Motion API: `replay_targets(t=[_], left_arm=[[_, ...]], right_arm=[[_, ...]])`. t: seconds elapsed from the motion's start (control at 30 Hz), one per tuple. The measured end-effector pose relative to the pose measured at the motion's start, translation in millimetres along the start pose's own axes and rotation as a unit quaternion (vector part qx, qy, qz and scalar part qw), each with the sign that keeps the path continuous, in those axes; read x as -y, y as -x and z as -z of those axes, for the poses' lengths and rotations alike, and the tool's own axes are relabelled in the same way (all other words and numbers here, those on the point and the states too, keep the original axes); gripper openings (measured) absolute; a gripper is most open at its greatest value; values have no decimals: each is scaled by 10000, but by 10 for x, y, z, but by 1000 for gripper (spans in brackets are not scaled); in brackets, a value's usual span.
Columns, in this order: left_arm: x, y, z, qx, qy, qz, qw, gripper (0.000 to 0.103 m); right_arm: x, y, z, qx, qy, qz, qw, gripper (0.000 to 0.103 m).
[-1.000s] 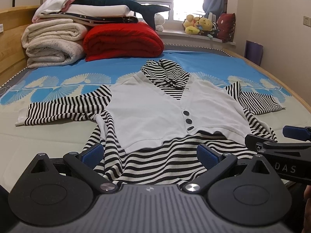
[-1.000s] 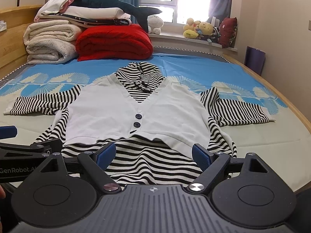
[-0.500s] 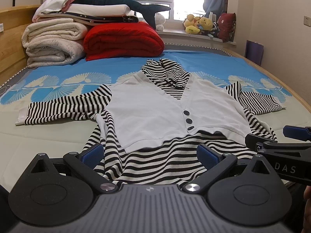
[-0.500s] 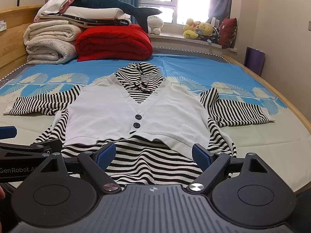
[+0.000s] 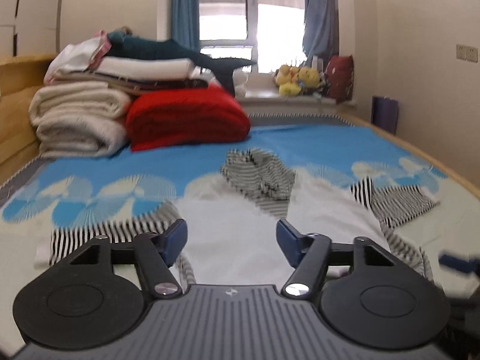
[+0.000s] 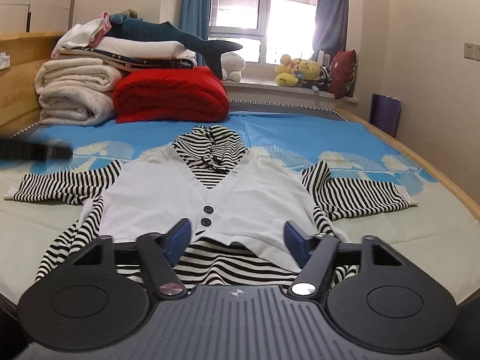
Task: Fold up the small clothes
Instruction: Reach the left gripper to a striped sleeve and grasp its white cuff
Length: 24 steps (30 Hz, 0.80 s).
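Observation:
A small hooded top point(image 6: 210, 189) lies flat, face up on the bed, with a white vest front, dark buttons and black-and-white striped hood, sleeves and hem. Both sleeves are spread out sideways. It also shows, blurred, in the left wrist view point(image 5: 240, 228). My left gripper point(image 5: 231, 240) is open and empty, over the top's left chest near the left sleeve point(image 5: 114, 234). It appears as a dark blur in the right wrist view point(image 6: 36, 150). My right gripper point(image 6: 237, 240) is open and empty, above the striped hem.
Folded white and red blankets point(image 6: 168, 96) with a plush shark on top are stacked at the bed's head. Soft toys point(image 6: 300, 70) sit on the windowsill. The wooden bed edge point(image 6: 420, 162) runs along the right, with a wall beyond it.
My left gripper has moved forward and up over the top's left side; its view is now blurred. My right gripper has moved slightly forward over the hem. Both stay open.

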<state>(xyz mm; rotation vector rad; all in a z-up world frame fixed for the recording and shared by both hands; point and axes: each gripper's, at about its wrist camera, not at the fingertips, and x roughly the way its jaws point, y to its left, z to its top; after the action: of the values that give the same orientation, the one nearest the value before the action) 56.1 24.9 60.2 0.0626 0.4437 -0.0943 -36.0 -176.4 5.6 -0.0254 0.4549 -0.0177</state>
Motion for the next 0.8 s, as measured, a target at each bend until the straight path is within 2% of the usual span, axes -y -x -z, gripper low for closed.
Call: replay_targets(t=[0.07,0.13,0.17,0.27,0.37,0.47,0.53,0.67,0.8], left_arm=[[-123,-161,-208,192,-20,39,9998,59],[-256,-370,-394,330,-129,-68,9993,56],[-336,-483,-480,365,-149,-113,9992,51],[-610,-835,-655,358,-164,-247,9989,48],[-922,-1148,-637,202,-127,-436,9988,46],[-1271,-1405,-594,-252,245,-675,9971,41],[-1511,-1519,-580,-398,559,-831,9942,40],[-1896,-1672,-560,-557,903,-1049,9888,30],[-2215,-1778,-541,-667,1084,-1137,9853,26]], right_arm=[[10,0,10,38,15,-12,10000,58],[4,-4,27,71,94,-10,9999,55],[-2,-8,35,83,142,3,9999,54],[-21,-39,57,69,243,62,9997,53],[-66,-86,68,15,325,139,9994,53],[-80,-152,18,-100,291,129,9994,53],[-76,-206,-80,-172,249,97,9995,53],[-85,-410,-422,-149,281,50,9995,50],[-152,-805,-867,-46,277,-52,9996,37]])
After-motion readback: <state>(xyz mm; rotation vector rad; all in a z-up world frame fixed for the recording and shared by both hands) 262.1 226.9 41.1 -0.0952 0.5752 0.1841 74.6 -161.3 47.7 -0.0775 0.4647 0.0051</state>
